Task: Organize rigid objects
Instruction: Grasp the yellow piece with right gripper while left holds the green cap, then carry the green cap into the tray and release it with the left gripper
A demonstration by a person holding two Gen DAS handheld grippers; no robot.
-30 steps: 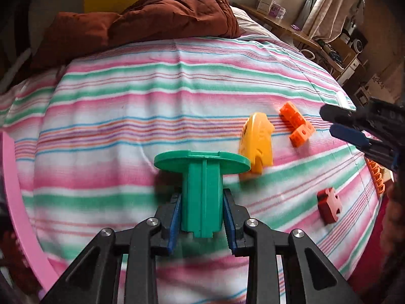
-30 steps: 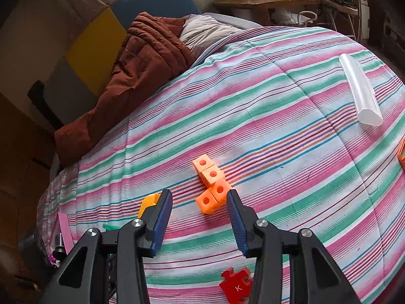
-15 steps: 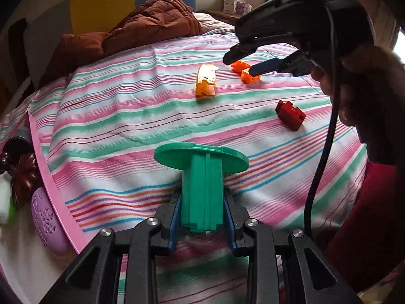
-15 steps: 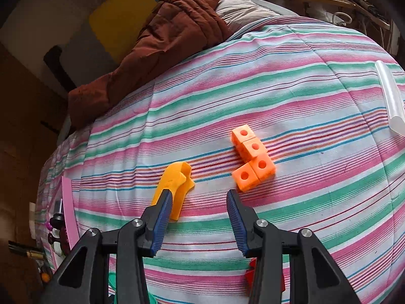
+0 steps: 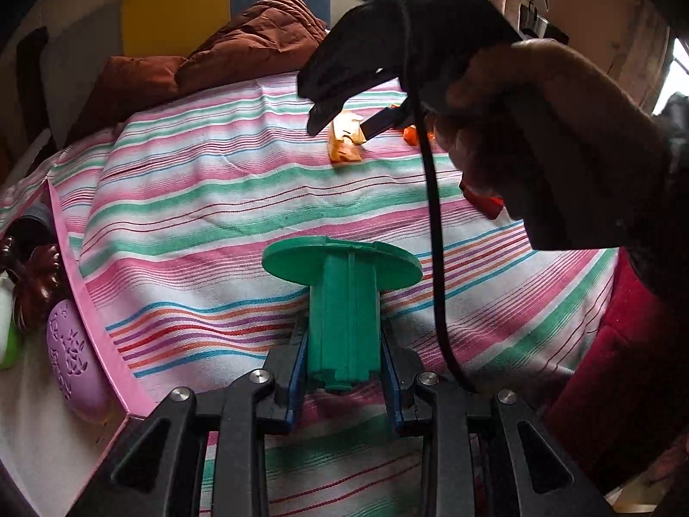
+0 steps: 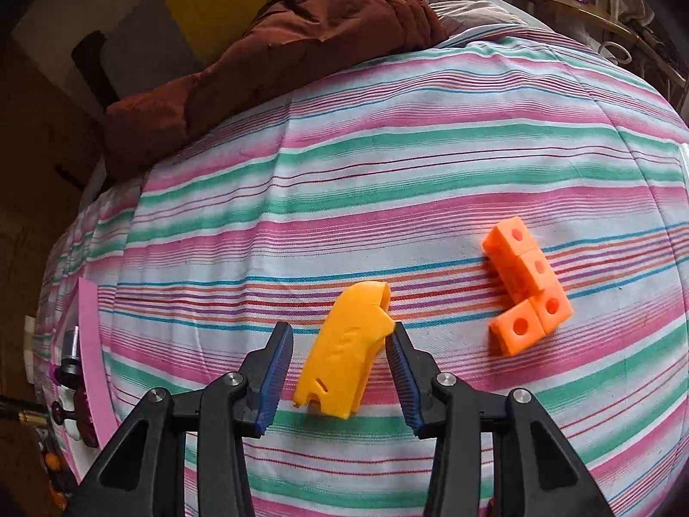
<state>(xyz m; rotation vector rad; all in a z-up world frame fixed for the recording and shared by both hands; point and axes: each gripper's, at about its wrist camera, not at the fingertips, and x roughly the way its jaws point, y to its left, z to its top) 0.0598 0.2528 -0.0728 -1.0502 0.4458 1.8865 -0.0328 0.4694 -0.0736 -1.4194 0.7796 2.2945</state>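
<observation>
your left gripper (image 5: pixel 344 370) is clamped on the stem of the green flanged piece (image 5: pixel 344 301), pads tight on both sides, flange end pointing away from you over the striped bedsheet (image 5: pixel 206 198). using the yellow curved piece (image 6: pixel 344 353) as the landmark: your right gripper (image 6: pixel 340 366) straddles it, fingers (image 6: pixel 275 370) moderately spread. the right pad sits at the piece's upper right edge, can't tell if it actually touches; the left pad stands clear with sheet showing between. the piece lies flat on the sheet, not gripped. the orange cube cluster (image 6: pixel 525 288) lies to the right of the yellow piece, apart from it, also flat on the sheet. the brown quilt (image 6: pixel 301 43) is bunched at the far end of the bed, well beyond the yellow piece. in the left wrist view your right hand (image 5: pixel 538 129) wraps the black gripper body above the yellow piece, cable hanging down from it. a red piece (image 5: pixel 484 202) peeks out under that hand, nearer to you than the yellow piece. the pink box edge (image 5: pixel 86 301) is off to the left of it, at the bedside, with a lilac oval item (image 5: pixel 73 353) inside.
</observation>
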